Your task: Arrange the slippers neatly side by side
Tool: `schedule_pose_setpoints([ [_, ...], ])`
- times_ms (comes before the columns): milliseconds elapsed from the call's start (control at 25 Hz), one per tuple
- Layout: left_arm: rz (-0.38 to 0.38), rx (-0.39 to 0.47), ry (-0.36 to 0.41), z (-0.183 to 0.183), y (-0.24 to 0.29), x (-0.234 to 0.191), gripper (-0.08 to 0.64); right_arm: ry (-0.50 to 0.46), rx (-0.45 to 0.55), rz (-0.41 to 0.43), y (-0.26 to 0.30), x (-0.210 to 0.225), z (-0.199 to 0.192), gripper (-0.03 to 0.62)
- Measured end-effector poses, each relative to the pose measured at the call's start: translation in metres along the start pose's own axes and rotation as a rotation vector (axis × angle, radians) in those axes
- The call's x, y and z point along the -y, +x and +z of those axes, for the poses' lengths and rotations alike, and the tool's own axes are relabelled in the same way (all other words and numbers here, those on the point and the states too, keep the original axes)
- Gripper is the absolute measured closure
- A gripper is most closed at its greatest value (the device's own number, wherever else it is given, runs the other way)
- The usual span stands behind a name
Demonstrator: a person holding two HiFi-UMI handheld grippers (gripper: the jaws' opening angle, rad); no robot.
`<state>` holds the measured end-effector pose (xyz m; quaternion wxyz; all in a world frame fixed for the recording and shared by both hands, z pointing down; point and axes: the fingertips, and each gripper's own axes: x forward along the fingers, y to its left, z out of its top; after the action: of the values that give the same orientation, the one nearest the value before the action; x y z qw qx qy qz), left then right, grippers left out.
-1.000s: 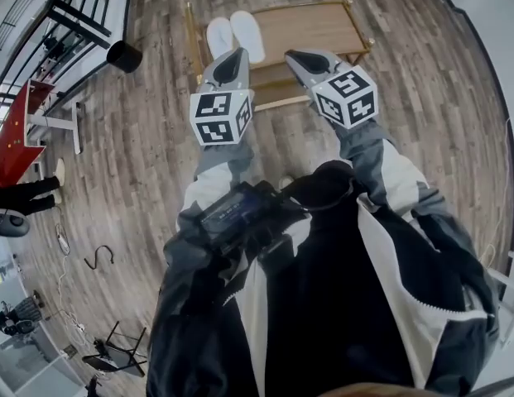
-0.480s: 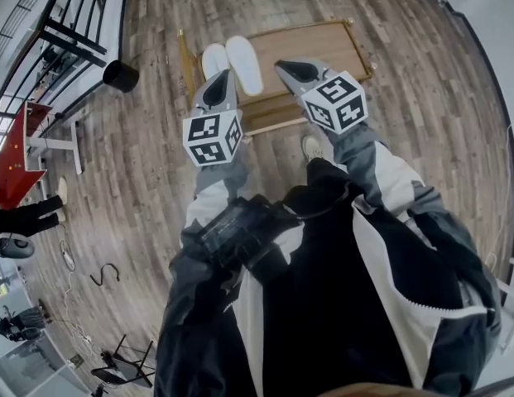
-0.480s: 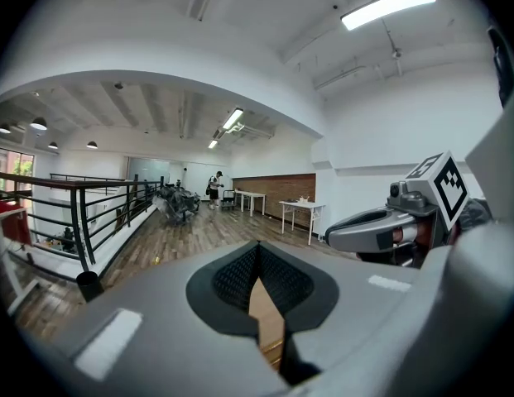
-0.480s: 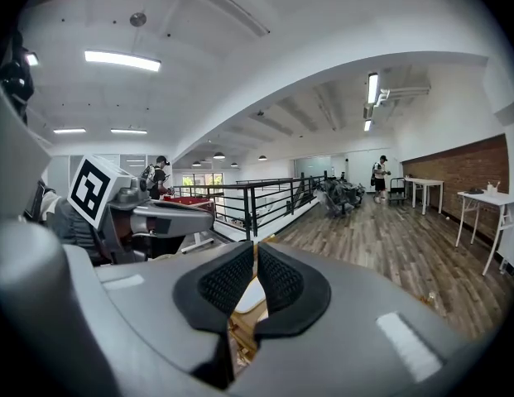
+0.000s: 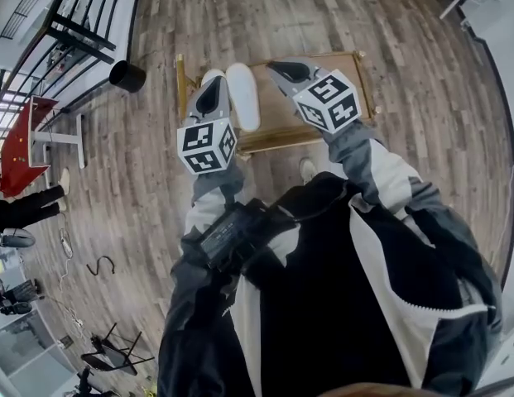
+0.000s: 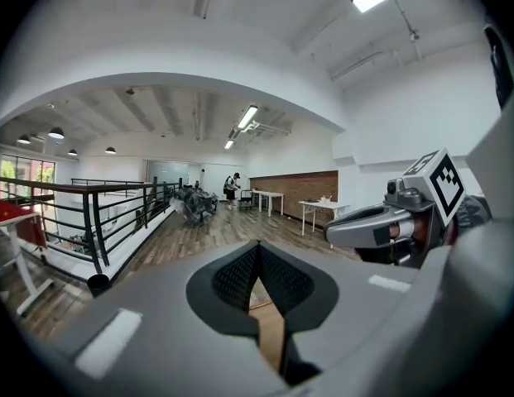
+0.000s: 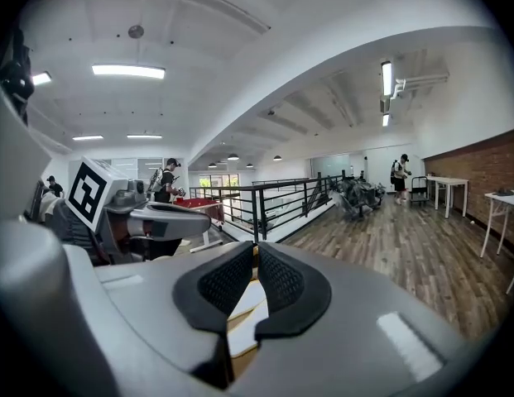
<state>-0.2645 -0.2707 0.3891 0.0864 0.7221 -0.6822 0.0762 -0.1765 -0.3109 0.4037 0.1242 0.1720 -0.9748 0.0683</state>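
Observation:
Two white slippers lie side by side at the left end of a low wooden table. The right slipper shows in full; the left slipper is mostly hidden behind my left gripper. That gripper hovers over it, shut and empty, and in the left gripper view its pads meet with only table wood below. My right gripper is held above the table's middle, right of the slippers. It is shut with nothing held, and white slipper shows below its jaws.
A black round bin stands on the wood floor left of the table, near a black railing. A red table and another person's legs are at far left. My own shoe is just before the table.
Both grippers have moved forward over the table and stayed shut. The table and slippers now sit lower in the head view. The slippers have not moved on the table.

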Motion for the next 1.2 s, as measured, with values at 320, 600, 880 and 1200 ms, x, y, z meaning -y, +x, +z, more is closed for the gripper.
schedule_pose_setpoints([
  [320,0.048,-0.009,-0.011,-0.001,0.036,-0.003,0.555,0.002,-0.019,0.068,0.025,0.034,-0.004,0.568],
  [600,0.053,-0.009,-0.024,0.001,0.040,-0.028,0.555,0.001,-0.038,0.081,0.050,0.028,-0.002,0.563],
  [880,-0.008,-0.024,-0.005,-0.002,0.050,-0.038,0.555,0.023,-0.136,0.072,0.088,0.020,-0.037,0.534],
  [1200,-0.061,-0.031,0.010,-0.001,0.050,-0.050,0.555,0.148,-0.384,0.061,0.135,0.007,-0.134,0.443],
])
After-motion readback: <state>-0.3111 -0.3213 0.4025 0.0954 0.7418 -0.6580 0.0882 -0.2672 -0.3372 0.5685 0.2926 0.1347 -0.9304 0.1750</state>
